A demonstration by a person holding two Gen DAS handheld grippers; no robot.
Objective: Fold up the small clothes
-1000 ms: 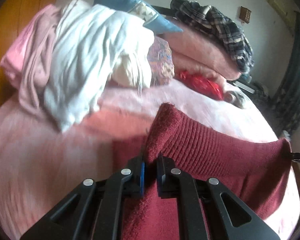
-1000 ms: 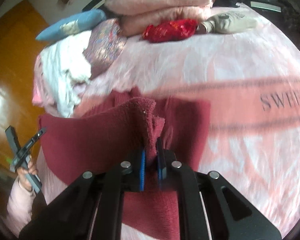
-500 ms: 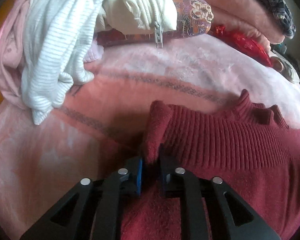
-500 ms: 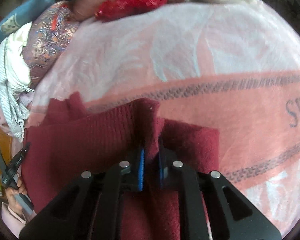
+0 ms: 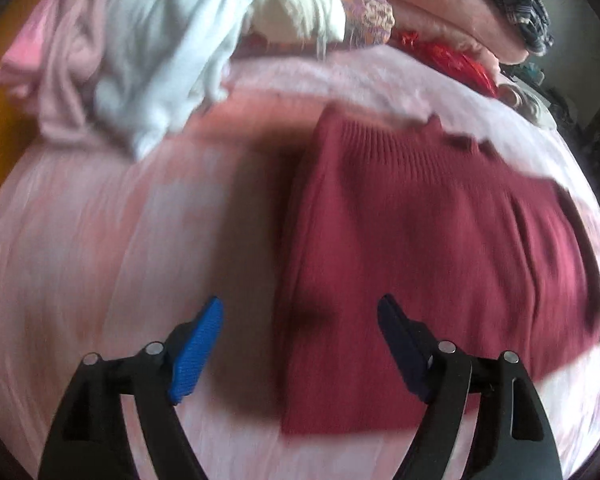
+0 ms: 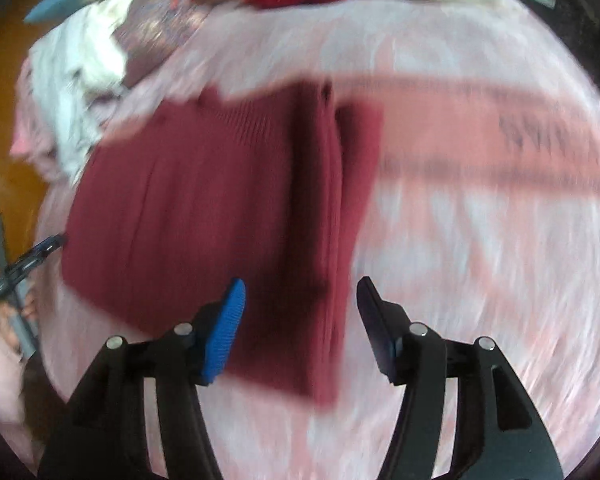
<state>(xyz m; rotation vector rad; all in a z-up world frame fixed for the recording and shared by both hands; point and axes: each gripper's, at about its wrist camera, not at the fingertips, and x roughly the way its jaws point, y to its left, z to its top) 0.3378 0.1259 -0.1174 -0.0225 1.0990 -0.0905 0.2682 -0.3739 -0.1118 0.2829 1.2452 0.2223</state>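
Maroon sweater [image 5: 420,248] lies folded flat on the pink blanket [image 5: 100,260]; left gripper [image 5: 300,320] above its left edge, jaws opening, pads clear of the knit; right gripper [image 6: 300,300] above its right fold, jaws opening, nothing pinched; clothes pile [image 5: 152,40] beyond the sweater.

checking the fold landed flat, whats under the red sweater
The red sweater lies on the pink blanket, which shows all around it. A folded layer of its own peeks out along one edge. Anything else beneath is covered.
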